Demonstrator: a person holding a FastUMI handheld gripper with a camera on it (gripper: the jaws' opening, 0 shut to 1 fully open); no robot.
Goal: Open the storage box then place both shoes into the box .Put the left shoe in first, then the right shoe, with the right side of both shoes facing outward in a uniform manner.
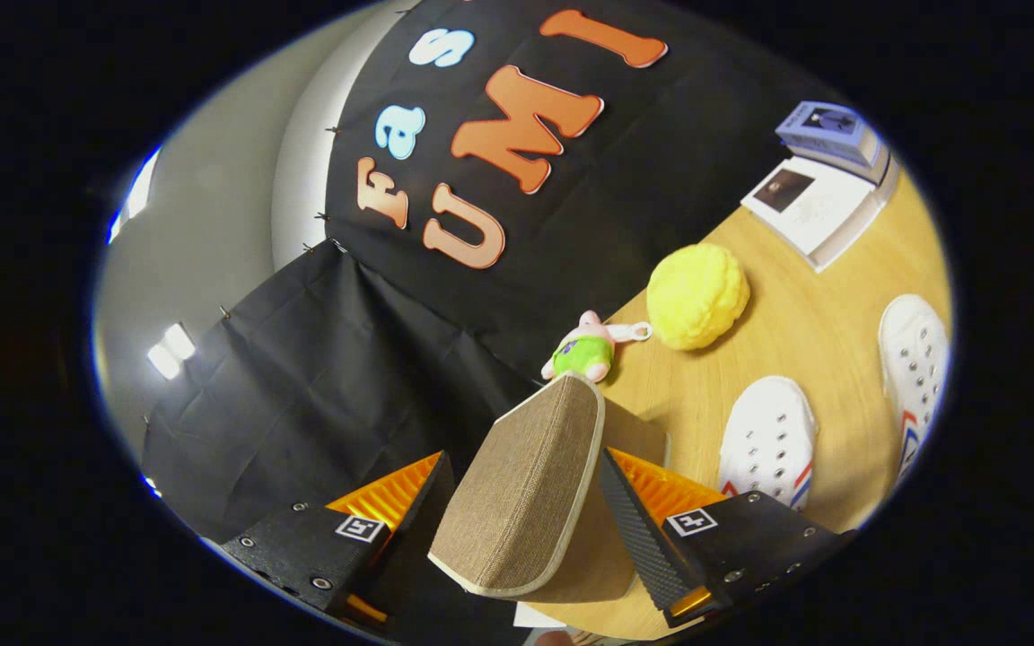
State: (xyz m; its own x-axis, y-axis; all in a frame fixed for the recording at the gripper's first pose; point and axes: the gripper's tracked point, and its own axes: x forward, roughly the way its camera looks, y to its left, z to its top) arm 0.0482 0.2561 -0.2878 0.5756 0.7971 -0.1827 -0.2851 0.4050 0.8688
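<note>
- Currently the opening step looks to be in hand: the gripper (535,511) has the storage box's lid (521,489), a brown woven-fabric flap with a pale trimmed edge, standing up between its two fingers.
- Whether the jaws actually pinch the lid I cannot tell. They stand moderately apart with the flap filling most of the gap; the finger at 3 o'clock of the flap lies close against it, while the finger at 9 o'clock appears to sit a little off it.
- The storage box itself lies beneath the lid and mostly hidden by it; only a brown panel (638,435) shows just past the flap, at about 1 o'clock from it.
- Both shoes wait on the worktop (804,305), neither yet in the box: one white sneaker (768,440) at 3 o'clock of the lid, near the box, and a second white sneaker (916,368) beyond it, farther out the same way. Which is the left shoe I cannot tell from this angle.
- Behind the lid, at 12 o'clock, sits a small pink and green plush toy (584,350), with a yellow plush ball (696,296) just beside it at 2 o'clock, and a stack of books (827,184) well apart by the booth wall.
- The next move, as I judge it, calls for swinging the lid fully back until it stays open unaided, then letting go and reaching for the left shoe, identifying it first.
</note>
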